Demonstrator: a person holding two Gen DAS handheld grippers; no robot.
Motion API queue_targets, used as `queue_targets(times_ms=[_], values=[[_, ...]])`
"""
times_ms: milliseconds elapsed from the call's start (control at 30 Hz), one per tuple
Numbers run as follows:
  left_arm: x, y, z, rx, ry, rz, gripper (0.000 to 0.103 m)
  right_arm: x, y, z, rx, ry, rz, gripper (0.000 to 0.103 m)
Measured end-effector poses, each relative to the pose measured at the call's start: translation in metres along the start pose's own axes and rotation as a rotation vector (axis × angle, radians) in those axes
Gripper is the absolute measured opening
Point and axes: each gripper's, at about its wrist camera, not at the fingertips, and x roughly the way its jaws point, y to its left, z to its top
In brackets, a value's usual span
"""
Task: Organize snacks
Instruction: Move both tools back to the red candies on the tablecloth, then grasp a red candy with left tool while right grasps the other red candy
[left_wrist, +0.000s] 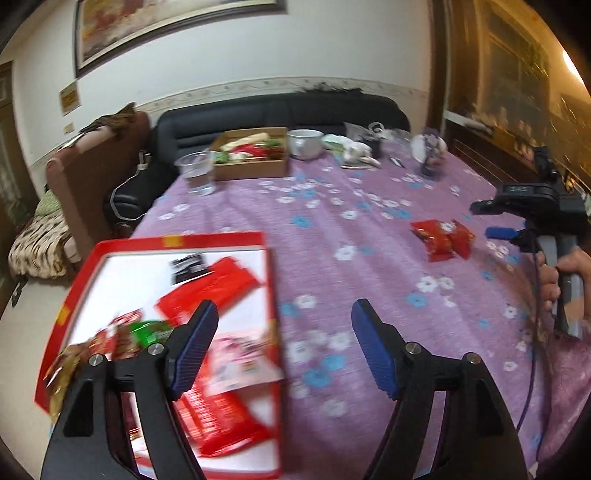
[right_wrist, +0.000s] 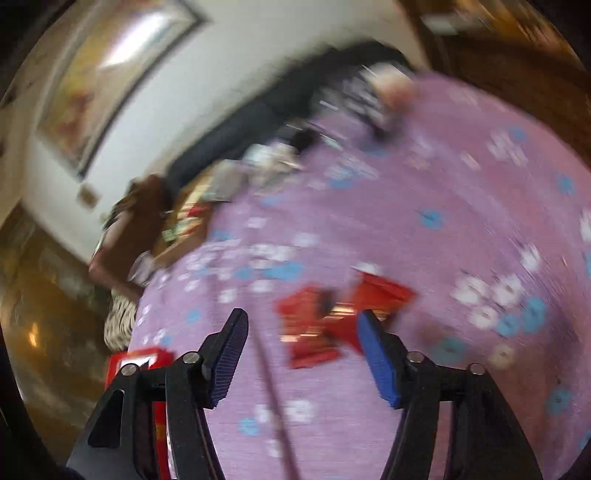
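Observation:
A red-rimmed white tray (left_wrist: 269, 295) lies at the table's near left and holds several snack packets, mostly red (left_wrist: 210, 288), one green (left_wrist: 149, 330). My left gripper (left_wrist: 284, 314) is open and empty, its left finger over the tray's right part. Two red snack packets (left_wrist: 443, 238) lie on the purple flowered cloth at the right; they also show in the blurred right wrist view (right_wrist: 332, 317). My right gripper (right_wrist: 301, 319) is open and empty just above and before these packets. It also shows in the left wrist view (left_wrist: 502, 232), held by a hand.
A cardboard box of snacks (left_wrist: 253, 153), a clear plastic cup (left_wrist: 197, 171), a white bowl (left_wrist: 304, 142) and small clutter (left_wrist: 356, 151) stand along the table's far edge. A dark sofa (left_wrist: 280, 110) and brown chair (left_wrist: 96, 166) are behind. A purple cable (right_wrist: 273, 387) crosses the cloth.

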Motion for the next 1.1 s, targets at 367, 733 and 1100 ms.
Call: queue_targets(times_ms=[367,733,1100], values=[[0.024,-0.065,0.02,0.11,0.042,-0.034,0.075,0.053,-0.013,0.004,-0.002,0.022,-0.03,0.054],[0.066,-0.131,0.06,0.134,0.064,-0.072,0.075,0.019,-0.033,0.012,0.007,-0.135,-0.042,0.035],[0.142,-0.205,0.082,0.169,0.155,-0.055,0.075,0.003,-0.061,0.022,0.179,-0.178,0.091,0.035]])
